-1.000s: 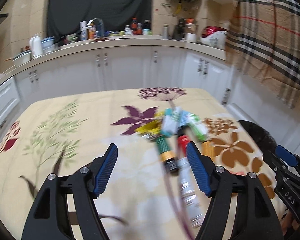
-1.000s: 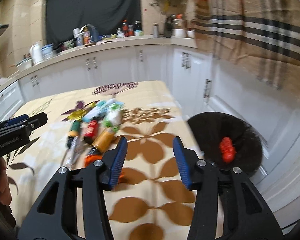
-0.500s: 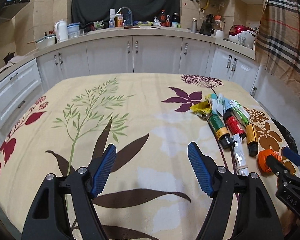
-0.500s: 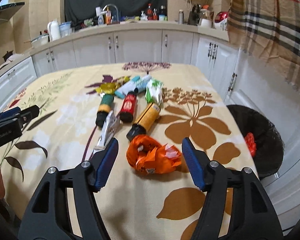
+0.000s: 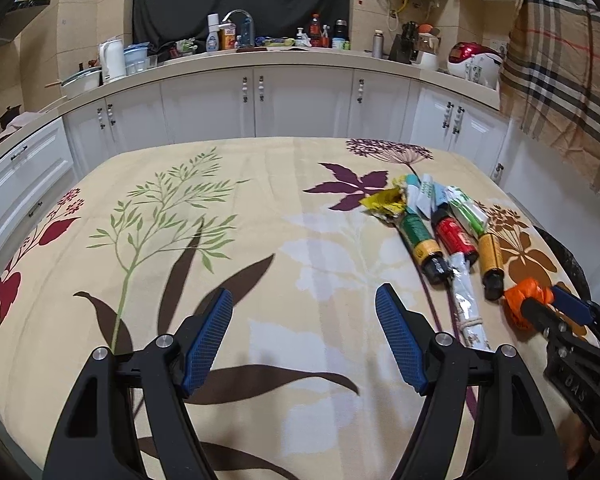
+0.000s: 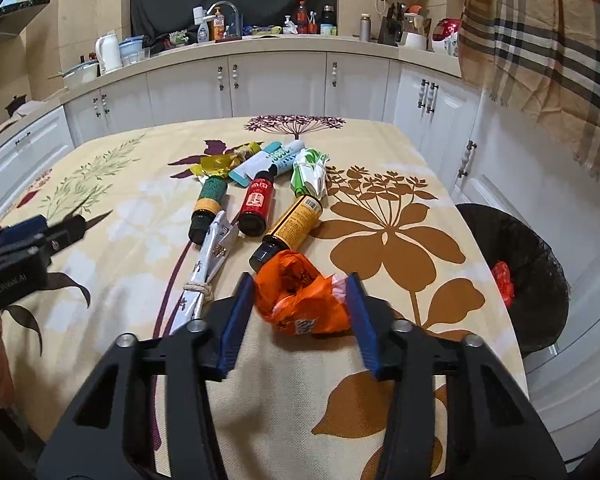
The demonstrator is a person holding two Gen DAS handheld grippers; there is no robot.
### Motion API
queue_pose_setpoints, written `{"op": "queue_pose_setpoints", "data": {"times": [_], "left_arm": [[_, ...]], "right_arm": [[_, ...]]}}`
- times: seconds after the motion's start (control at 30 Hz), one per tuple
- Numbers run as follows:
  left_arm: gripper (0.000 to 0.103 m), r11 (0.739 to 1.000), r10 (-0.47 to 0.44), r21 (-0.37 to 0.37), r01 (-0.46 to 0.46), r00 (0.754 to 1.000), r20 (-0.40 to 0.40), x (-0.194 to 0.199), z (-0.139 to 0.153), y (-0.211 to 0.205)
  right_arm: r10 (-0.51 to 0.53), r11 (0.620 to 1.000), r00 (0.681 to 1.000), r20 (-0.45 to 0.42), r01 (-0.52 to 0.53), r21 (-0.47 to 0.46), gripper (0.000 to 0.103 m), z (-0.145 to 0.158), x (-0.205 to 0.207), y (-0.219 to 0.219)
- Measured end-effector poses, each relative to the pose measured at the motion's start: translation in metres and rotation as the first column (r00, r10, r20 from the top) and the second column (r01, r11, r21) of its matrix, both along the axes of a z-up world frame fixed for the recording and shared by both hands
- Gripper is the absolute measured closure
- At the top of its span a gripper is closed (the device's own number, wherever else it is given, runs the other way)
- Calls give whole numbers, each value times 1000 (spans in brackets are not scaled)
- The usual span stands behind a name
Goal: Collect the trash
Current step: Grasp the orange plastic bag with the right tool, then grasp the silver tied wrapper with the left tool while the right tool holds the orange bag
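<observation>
A crumpled orange wrapper point(image 6: 300, 296) lies on the floral tablecloth, between the fingers of my right gripper point(image 6: 300, 300). The jaws stand on either side of it, open, close to its sides. The wrapper also shows in the left wrist view point(image 5: 522, 306) at the right gripper's tips. Beyond it lies a pile of trash: a yellow bottle point(image 6: 292, 226), a red bottle point(image 6: 256, 204), a green bottle point(image 6: 208, 200), a silver wrapper point(image 6: 210, 264), a green-white packet point(image 6: 310, 172). My left gripper point(image 5: 304, 336) is open and empty over bare cloth, left of the pile.
A black-lined trash bin point(image 6: 516, 264) with a red item point(image 6: 504, 282) inside stands off the table's right edge. White cabinets point(image 5: 260, 100) and a cluttered counter run behind. A plaid cloth point(image 6: 540, 48) hangs at the right.
My right gripper has swung from the bin side to the table and come down around the orange wrapper. My left gripper has drawn back left, away from the pile.
</observation>
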State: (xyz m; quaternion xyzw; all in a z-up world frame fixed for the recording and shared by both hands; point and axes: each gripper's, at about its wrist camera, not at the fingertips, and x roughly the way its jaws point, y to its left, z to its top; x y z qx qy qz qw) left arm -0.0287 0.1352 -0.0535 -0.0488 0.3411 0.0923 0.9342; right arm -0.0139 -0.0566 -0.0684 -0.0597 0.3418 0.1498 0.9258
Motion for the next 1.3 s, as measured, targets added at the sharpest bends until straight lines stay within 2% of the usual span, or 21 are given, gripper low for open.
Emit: {"op": "queue_pose_setpoints", "data": {"times": [0.13,0.17,0.2,0.37,0.57,0.63,0.8,1.3], "left_arm": [[31,1000,-15,2,15,1000,-8,2,-1,-7],[31,1000,-14,1,14,1000,-8,1,-1,-8],[31,1000,-13,1,13,1000,-5,1,0,-8],[31,1000,2,9,-2,1000,0,-2,2,-4],[31,1000,23,8,-23,1000,-12,-4,-2,5],[31,1000,23,6,-23,1000,-19,-4,-4,5],[31,1000,9,-2,-9,1000,-27,-2,-6,2],[31,991,-131,-27,130,990,-42,12,-8,-63]], "right_arm": [[19,1000,1000,-3,-19,-16,69,1,1,2],[16,1000,1000,2,-16,-3,61,2,0,0],[10,1000,1000,4,-11,11,47,2,0,-2],[3,1000,1000,16,-3,15,36,3,1,-2],[7,1000,1000,-27,-8,-11,36,-6,7,3],[5,1000,999,-34,-6,-14,45,-8,8,2],[16,1000,1000,-22,-17,-19,52,-6,6,1],[-65,998,997,42,65,8,52,8,3,-35]]}}
